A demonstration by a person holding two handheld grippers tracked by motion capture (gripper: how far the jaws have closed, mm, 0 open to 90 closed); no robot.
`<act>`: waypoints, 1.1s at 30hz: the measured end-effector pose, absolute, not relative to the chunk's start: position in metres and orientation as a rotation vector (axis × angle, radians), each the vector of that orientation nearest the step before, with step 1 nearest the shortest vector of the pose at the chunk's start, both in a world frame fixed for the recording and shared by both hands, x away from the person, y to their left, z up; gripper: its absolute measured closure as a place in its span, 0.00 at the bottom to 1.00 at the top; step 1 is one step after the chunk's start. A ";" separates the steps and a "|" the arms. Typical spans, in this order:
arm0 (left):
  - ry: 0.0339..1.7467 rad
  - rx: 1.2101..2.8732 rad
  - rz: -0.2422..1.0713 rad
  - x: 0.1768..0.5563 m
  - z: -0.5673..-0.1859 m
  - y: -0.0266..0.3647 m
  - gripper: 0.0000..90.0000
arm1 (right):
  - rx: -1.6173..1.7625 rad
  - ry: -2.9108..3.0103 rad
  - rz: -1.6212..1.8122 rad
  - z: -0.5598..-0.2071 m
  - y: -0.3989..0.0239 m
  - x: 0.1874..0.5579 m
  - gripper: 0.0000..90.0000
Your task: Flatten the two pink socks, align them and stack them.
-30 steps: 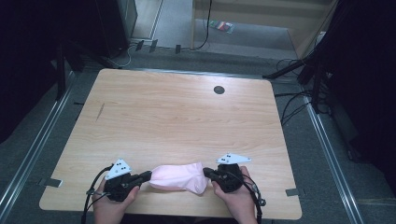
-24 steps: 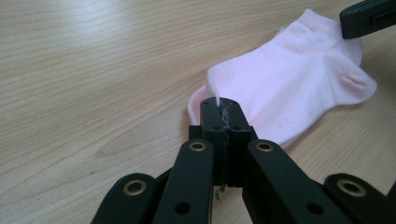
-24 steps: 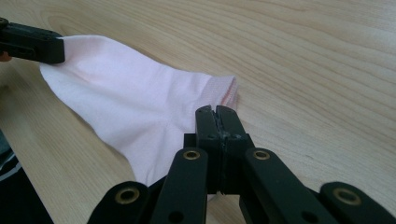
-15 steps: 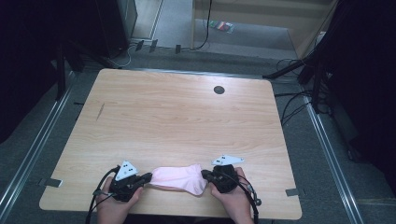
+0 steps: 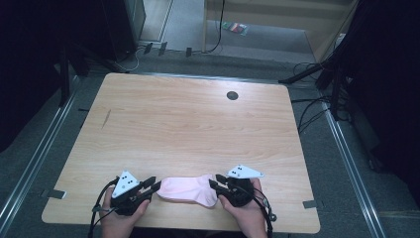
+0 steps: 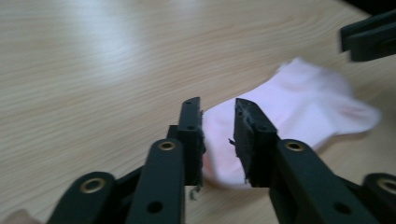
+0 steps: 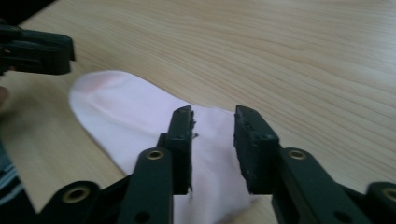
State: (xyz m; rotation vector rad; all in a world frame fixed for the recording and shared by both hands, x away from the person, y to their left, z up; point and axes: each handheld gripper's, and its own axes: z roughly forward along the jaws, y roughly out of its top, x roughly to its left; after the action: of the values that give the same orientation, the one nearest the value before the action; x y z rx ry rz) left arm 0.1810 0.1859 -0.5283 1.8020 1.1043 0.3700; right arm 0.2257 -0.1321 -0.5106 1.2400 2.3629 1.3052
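Wooden table [image 5: 198, 129] bears my pink sock [image 5: 187, 189]; both grippers [image 5: 148, 188] [image 5: 216, 184], jaws just parted, could snag it while withdrawing.

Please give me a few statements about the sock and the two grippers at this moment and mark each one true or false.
1. The pink sock lies flat on the wooden table. True.
2. The left gripper is clamped on the sock. False: its jaws have just been opening, and a gap shows between them.
3. The right gripper has its jaws parted above the sock. True.
4. The sock lies at the table's far edge. False: it lies at the near edge, between the two grippers.
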 end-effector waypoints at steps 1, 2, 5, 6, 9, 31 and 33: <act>1.092 1.813 0.349 0.182 -0.529 0.184 0.87 | 1.237 2.367 1.332 -0.509 -0.127 0.223 0.83; 1.085 1.845 0.325 0.184 -0.532 0.180 0.88 | 1.231 2.374 1.350 -0.510 -0.124 0.221 0.85; 1.108 1.950 0.278 0.191 -0.545 0.170 0.87 | 1.207 2.442 1.342 -0.520 -0.106 0.217 0.91; 1.111 1.957 0.268 0.192 -0.548 0.168 0.85 | 1.204 2.457 1.302 -0.524 -0.102 0.216 0.93; 1.085 1.986 0.241 0.193 -0.550 0.167 0.76 | 1.228 2.469 1.224 -0.535 -0.099 0.217 0.94; 1.084 1.978 0.329 0.196 -0.553 0.157 0.66 | 1.246 2.367 1.233 -0.546 -0.123 0.233 0.82; 1.092 1.966 0.310 0.196 -0.553 0.159 0.64 | 1.227 2.367 1.275 -0.542 -0.125 0.228 0.82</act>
State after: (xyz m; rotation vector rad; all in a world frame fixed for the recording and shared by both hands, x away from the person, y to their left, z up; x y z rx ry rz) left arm 0.1964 0.1594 -0.5529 1.9660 1.0922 0.3096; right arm 0.2282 -0.1246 -0.5420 1.2267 2.3666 1.2747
